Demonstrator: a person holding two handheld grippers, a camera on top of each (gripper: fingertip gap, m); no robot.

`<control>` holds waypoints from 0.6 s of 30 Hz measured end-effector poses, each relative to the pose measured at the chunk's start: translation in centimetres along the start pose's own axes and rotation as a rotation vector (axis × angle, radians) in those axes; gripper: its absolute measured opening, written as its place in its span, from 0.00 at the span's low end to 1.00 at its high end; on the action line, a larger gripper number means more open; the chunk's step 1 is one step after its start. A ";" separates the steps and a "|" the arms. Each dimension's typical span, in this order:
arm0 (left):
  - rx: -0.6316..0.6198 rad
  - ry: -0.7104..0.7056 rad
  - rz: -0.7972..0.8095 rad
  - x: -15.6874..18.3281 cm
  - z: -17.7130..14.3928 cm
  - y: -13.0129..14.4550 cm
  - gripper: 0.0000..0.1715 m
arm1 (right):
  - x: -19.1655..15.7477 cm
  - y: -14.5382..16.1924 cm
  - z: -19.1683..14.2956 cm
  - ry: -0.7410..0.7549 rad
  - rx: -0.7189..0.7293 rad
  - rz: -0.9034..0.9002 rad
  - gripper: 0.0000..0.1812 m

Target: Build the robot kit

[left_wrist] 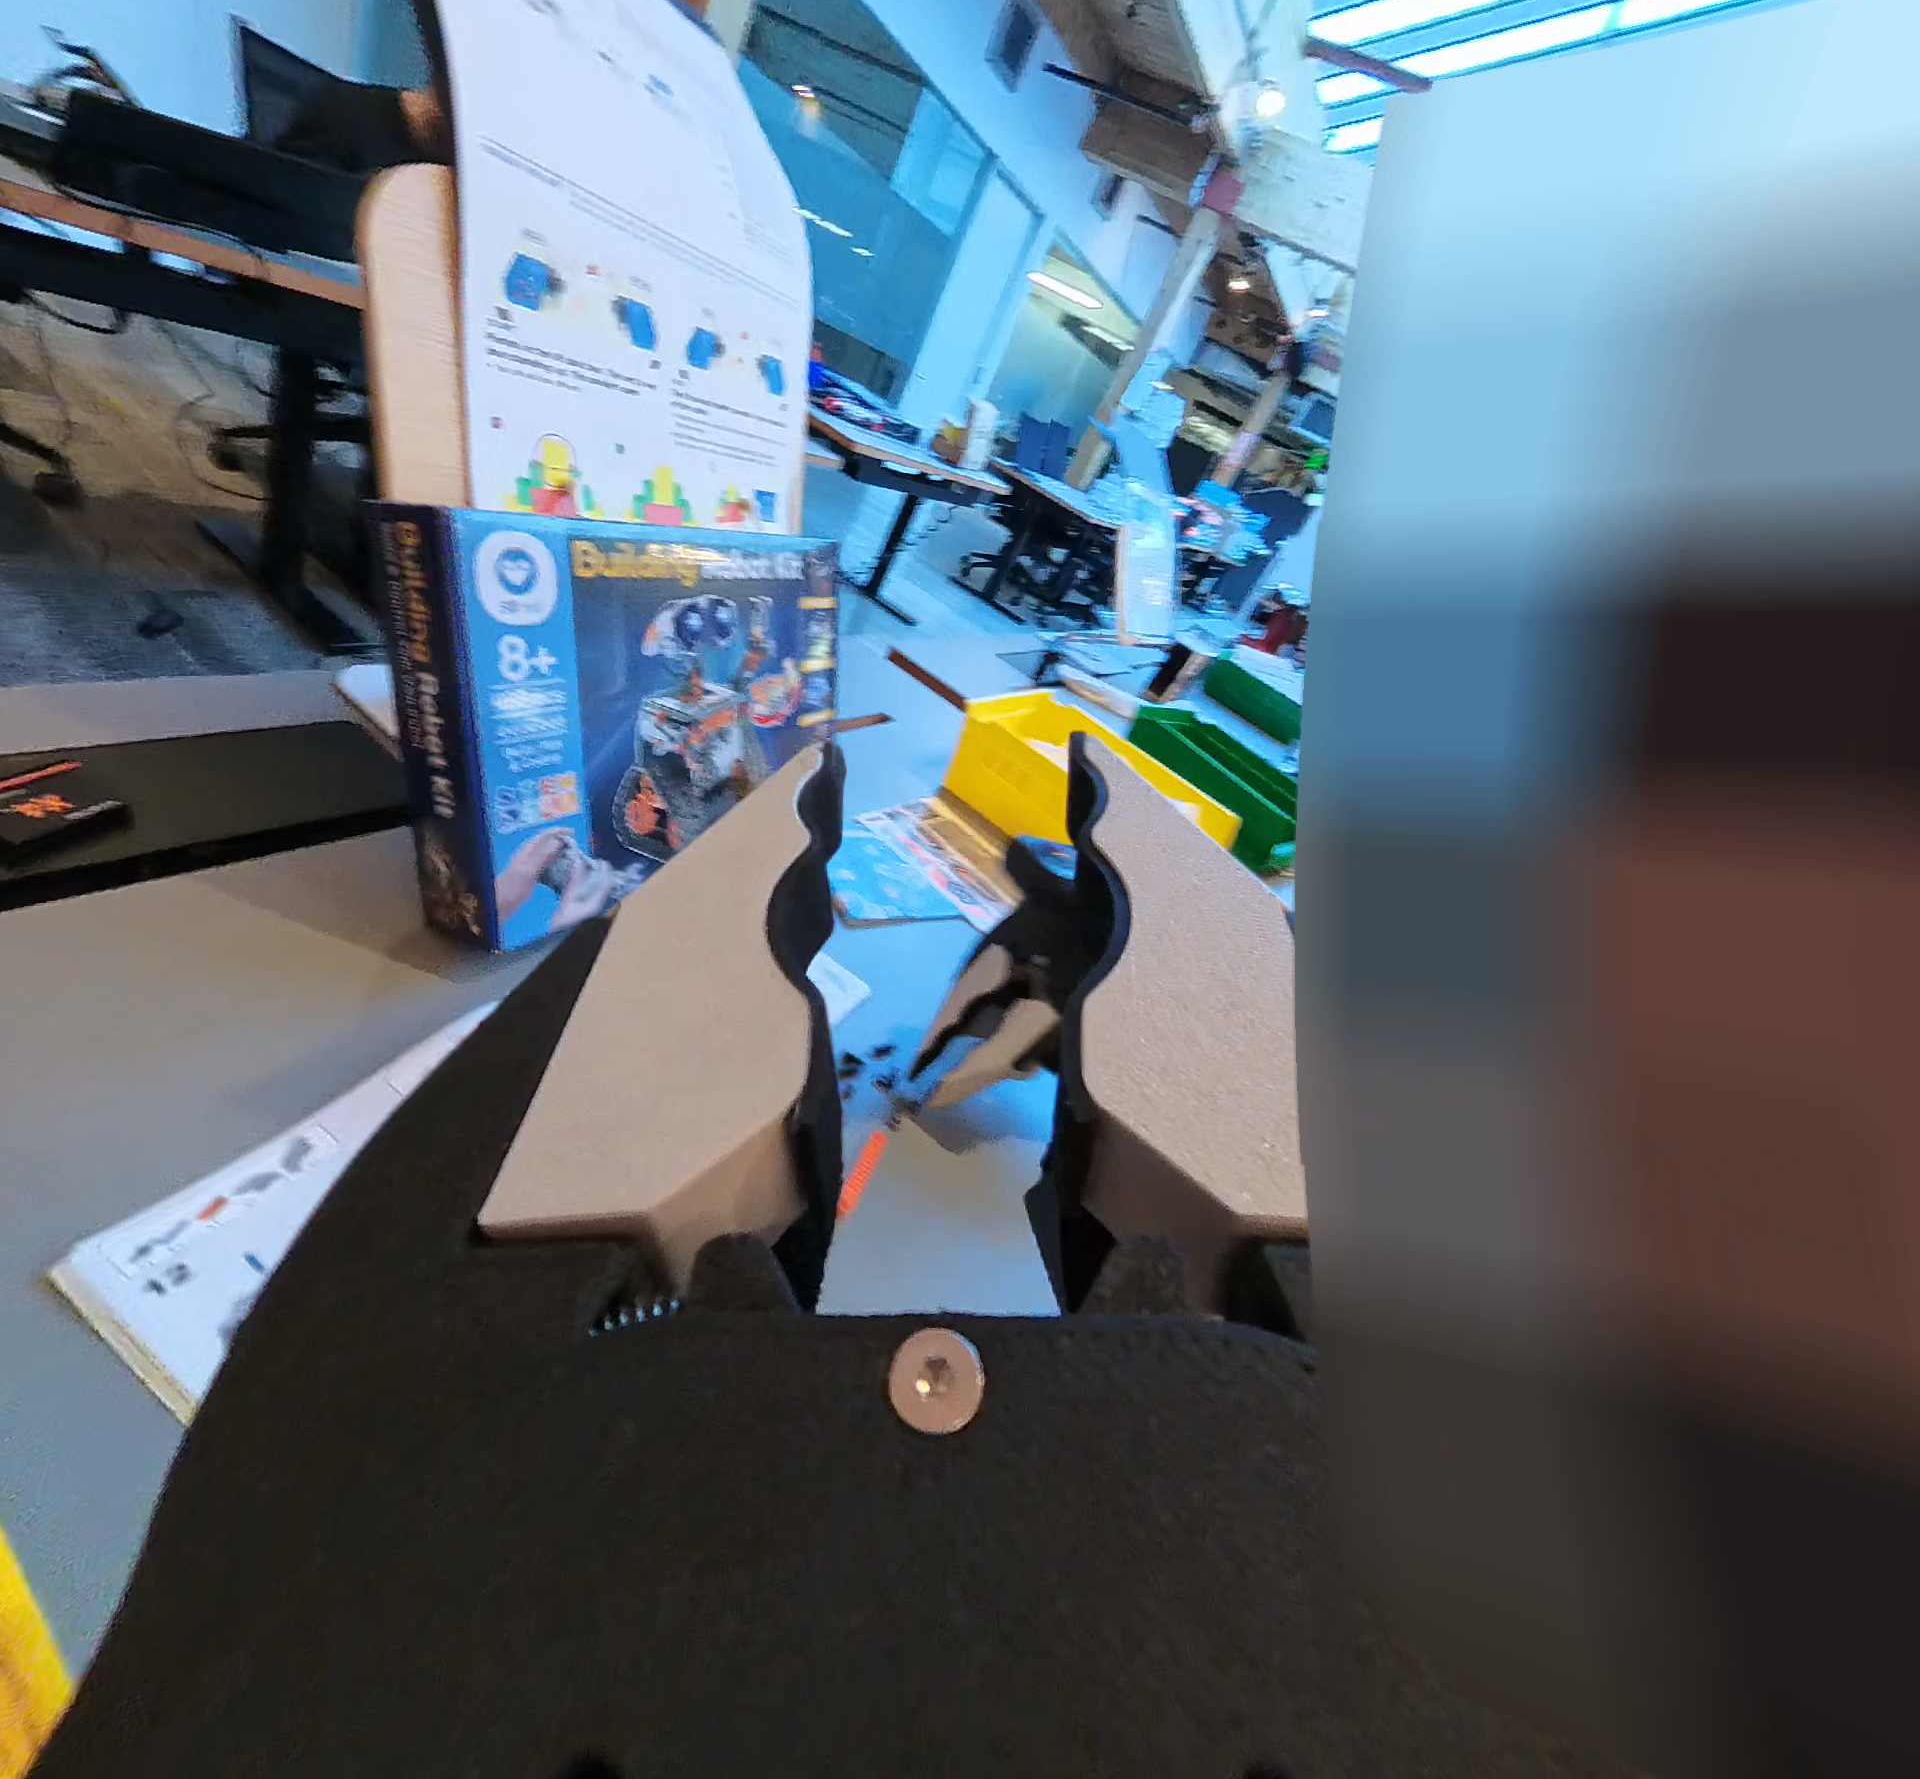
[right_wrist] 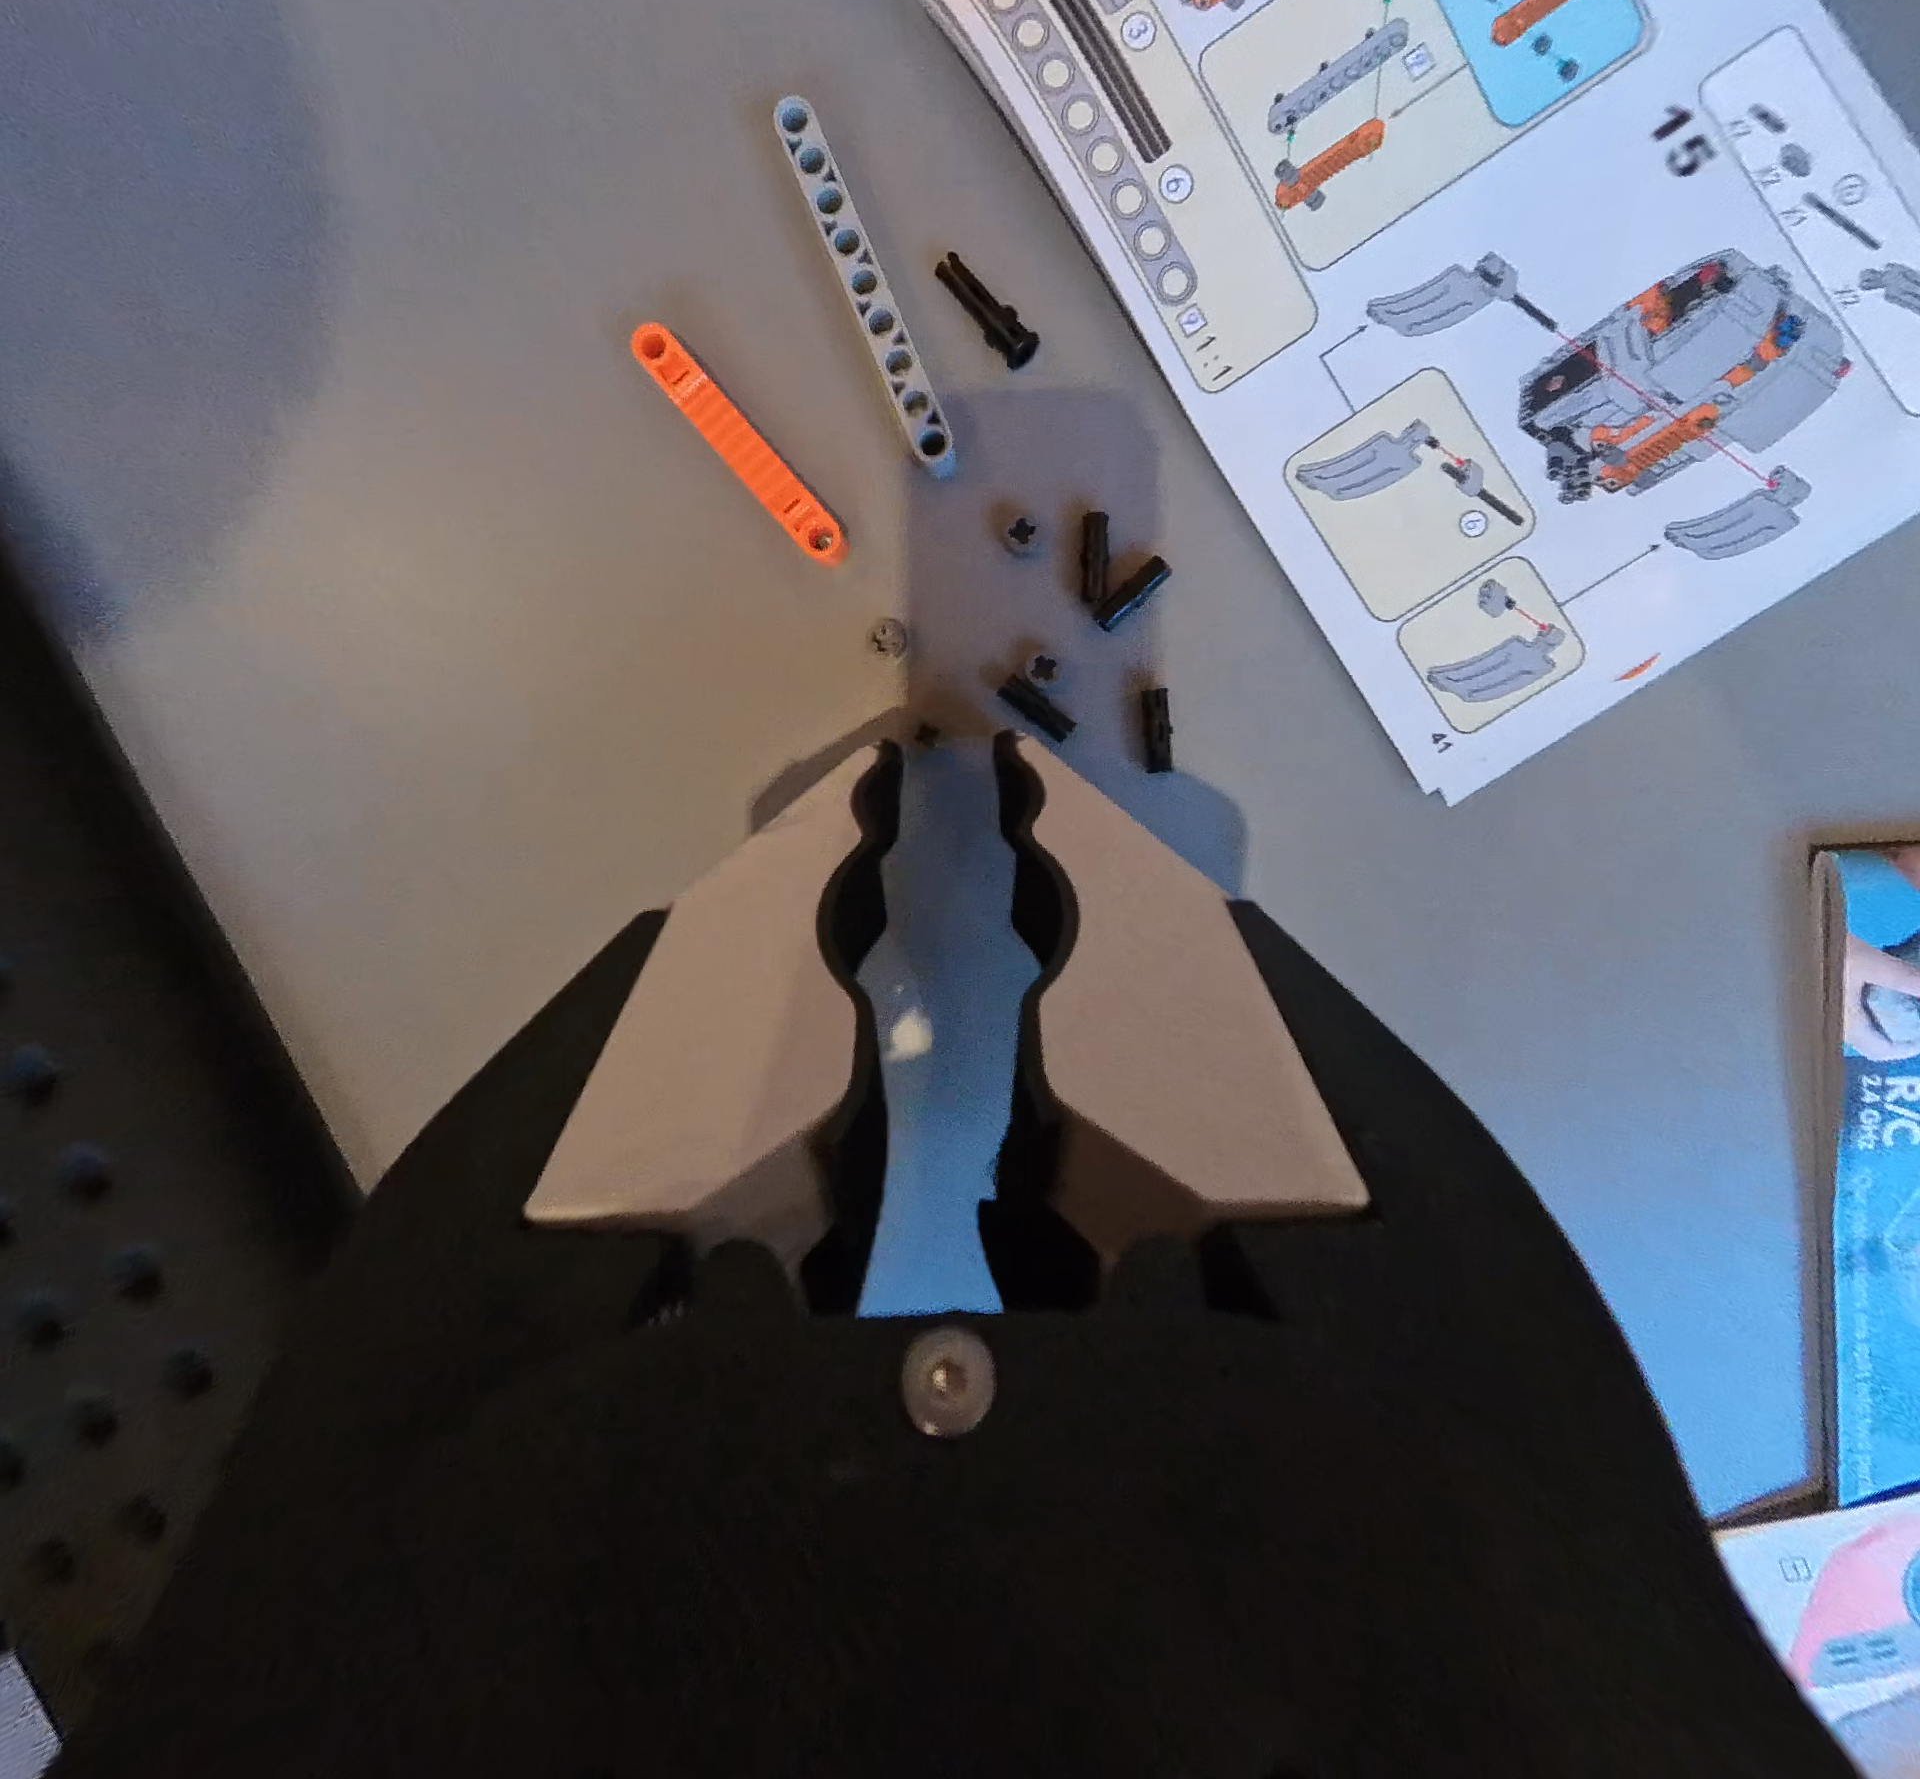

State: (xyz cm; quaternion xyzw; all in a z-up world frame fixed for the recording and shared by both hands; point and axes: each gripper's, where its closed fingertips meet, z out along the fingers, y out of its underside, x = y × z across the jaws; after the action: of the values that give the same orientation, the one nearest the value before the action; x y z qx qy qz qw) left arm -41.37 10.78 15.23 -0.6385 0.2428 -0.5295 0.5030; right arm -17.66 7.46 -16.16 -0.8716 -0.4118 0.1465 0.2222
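Note:
My right gripper (right_wrist: 945, 750) points down at the grey table (right_wrist: 416, 586), jaws a narrow gap apart and empty. A tiny dark piece (right_wrist: 925, 735) lies at its tips. Just beyond lie several short black pins (right_wrist: 1132, 591), small grey bushes (right_wrist: 1023, 531), a longer black pin (right_wrist: 987, 311), a grey holed beam (right_wrist: 862, 285) and an orange beam (right_wrist: 738, 446). My left gripper (left_wrist: 956, 763) is open and empty, held above the table. It looks toward a blue kit box (left_wrist: 623, 721), with the right gripper (left_wrist: 997, 1002) below it and the orange beam (left_wrist: 862, 1173) nearby.
An open instruction booklet (right_wrist: 1455, 275) lies right of the parts, with a blue box (right_wrist: 1870, 1158) at the right edge and a black studded mat (right_wrist: 83, 1210) at the left. A tall instruction sheet (left_wrist: 623, 223) stands behind the kit box. Yellow (left_wrist: 1029, 763) and green (left_wrist: 1216, 773) bins sit farther back.

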 end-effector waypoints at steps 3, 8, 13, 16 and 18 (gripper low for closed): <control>0.010 -0.073 0.023 -1.1 2.3 -0.4 0.23 | 0.3 -0.9 -1.7 0.011 0.099 0.030 0.09; 0.040 -0.084 -0.014 -2.1 6.5 -2.0 0.23 | 0.6 -1.8 -5.0 0.075 0.062 0.124 0.13; 0.146 -0.122 -0.076 -4.5 9.1 -4.3 0.23 | 1.5 -0.4 -7.7 0.238 -0.362 0.189 0.14; 0.230 -0.133 -0.086 -5.5 9.6 -4.8 0.23 | 0.3 -1.8 -8.7 0.174 -0.449 0.267 0.11; 0.222 -0.132 -0.089 -6.6 10.3 -4.5 0.23 | 0.4 -3.6 -8.8 0.165 -0.415 0.315 0.11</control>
State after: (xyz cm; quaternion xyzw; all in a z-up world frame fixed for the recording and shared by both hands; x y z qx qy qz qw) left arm -35.01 21.99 17.16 -0.6225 0.1203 -0.5318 0.5614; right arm -15.92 7.47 -6.83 -0.9608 -0.2728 0.0205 0.0461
